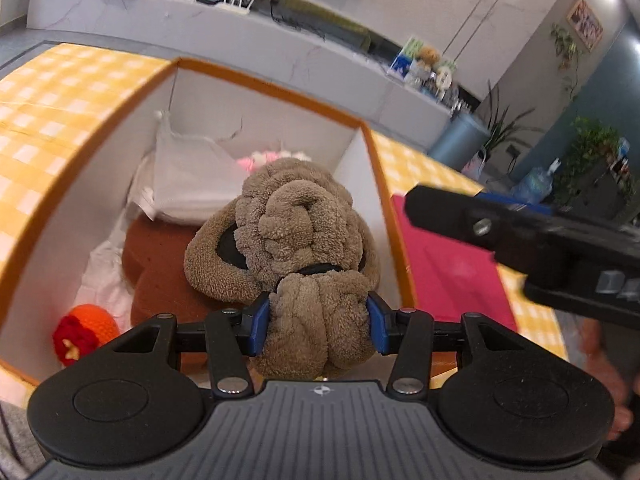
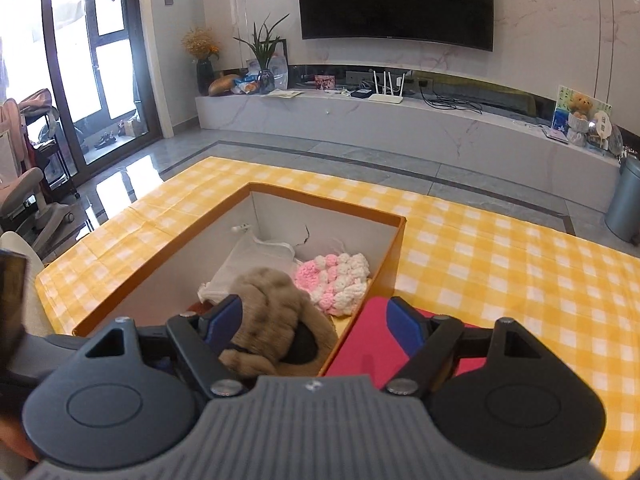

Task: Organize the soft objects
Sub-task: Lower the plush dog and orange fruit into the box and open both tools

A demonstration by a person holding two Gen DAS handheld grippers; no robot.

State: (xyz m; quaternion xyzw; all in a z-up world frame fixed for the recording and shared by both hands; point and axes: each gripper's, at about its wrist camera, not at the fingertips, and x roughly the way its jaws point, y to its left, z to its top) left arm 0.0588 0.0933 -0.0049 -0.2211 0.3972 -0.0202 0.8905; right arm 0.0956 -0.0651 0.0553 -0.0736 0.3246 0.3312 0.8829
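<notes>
My left gripper [image 1: 320, 328] is shut on a brown fuzzy plush item [image 1: 296, 224], its blue pads [image 1: 260, 326] squeezing the near end. The plush hangs over and into an orange-rimmed white box [image 1: 272, 84]. In the right wrist view the same plush [image 2: 268, 304] lies in the box [image 2: 320, 200] near its front corner. My right gripper [image 2: 314, 320] stands open above that corner, with nothing pressed between its fingers. It also shows in the left wrist view as a dark body [image 1: 520, 240] at the right, over a magenta cloth [image 1: 440, 264].
The box also holds a white cloth bag [image 1: 188, 172], a pink-and-white knitted piece [image 2: 332, 276], a rust-brown cushion [image 1: 160, 264] and an orange-red crochet toy [image 1: 84, 336]. The magenta cloth [image 2: 376, 332] lies on the yellow checked tablecloth [image 2: 500, 264] right of the box.
</notes>
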